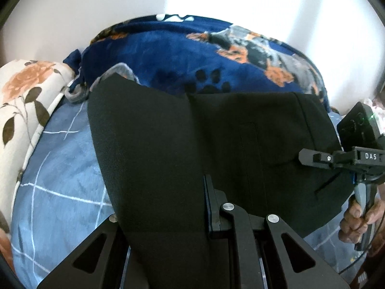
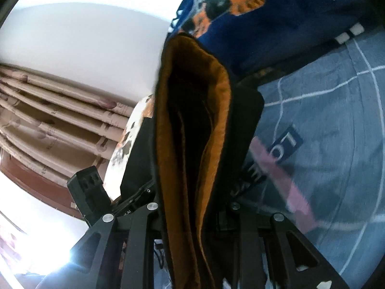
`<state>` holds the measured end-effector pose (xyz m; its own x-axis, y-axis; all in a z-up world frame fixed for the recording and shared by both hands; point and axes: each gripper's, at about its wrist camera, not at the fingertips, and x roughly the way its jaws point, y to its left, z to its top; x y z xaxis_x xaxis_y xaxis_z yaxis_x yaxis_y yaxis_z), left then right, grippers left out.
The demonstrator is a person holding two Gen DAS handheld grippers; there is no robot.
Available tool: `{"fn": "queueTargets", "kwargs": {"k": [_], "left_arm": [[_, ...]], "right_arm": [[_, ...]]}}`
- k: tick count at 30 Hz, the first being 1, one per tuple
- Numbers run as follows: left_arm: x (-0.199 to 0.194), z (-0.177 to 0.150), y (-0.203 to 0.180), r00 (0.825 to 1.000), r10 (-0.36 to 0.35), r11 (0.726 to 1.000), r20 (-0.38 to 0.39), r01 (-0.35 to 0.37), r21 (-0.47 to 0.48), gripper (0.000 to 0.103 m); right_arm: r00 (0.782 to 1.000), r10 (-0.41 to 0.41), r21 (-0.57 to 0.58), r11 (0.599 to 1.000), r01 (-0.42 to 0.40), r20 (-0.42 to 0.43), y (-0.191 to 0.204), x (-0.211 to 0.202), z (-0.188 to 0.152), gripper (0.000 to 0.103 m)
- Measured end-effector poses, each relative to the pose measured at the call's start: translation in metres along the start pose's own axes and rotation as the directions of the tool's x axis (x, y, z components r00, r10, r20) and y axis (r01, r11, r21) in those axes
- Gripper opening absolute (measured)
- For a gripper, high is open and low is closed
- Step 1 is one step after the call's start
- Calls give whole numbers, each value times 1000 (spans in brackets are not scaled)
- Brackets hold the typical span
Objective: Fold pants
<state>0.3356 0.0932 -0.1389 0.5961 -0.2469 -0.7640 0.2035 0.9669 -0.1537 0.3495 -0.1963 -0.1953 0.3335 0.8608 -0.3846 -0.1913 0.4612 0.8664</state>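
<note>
Jaws clamped on black pants point(image 1: 168, 156), "DAS"-lettered gripper point(image 1: 303, 156)

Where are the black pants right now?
In the left wrist view the black pants hang in the middle, above the blue checked bedsheet and before the navy paw-print blanket.

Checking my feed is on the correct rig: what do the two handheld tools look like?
Both are matte black with angular linkage arms and silver pivot screws. The right tool carries white "DAS" lettering, a black camera box with a green light, a grey handle and a thin dark cable. The left tool shows a blue edge on one finger.
</note>
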Motion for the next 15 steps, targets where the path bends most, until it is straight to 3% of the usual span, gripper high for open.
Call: {"fn": "queueTargets", "kwargs": {"k": [11, 13, 15], "left_arm": [[27, -5, 20, 1000, 15, 999, -7, -15, -52, 20], [26, -6, 20, 999, 34, 998, 2, -33, -55, 27], [24, -7, 24, 998, 56, 996, 9, -56, -69, 43]], "right_arm": [[999, -33, 43, 999, 33, 11, -36, 19, 14, 22], [999, -46, 47, 998, 46, 11, -38, 22, 15, 24], [998, -58, 50, 997, 58, 15, -40, 23, 14, 26]]}}
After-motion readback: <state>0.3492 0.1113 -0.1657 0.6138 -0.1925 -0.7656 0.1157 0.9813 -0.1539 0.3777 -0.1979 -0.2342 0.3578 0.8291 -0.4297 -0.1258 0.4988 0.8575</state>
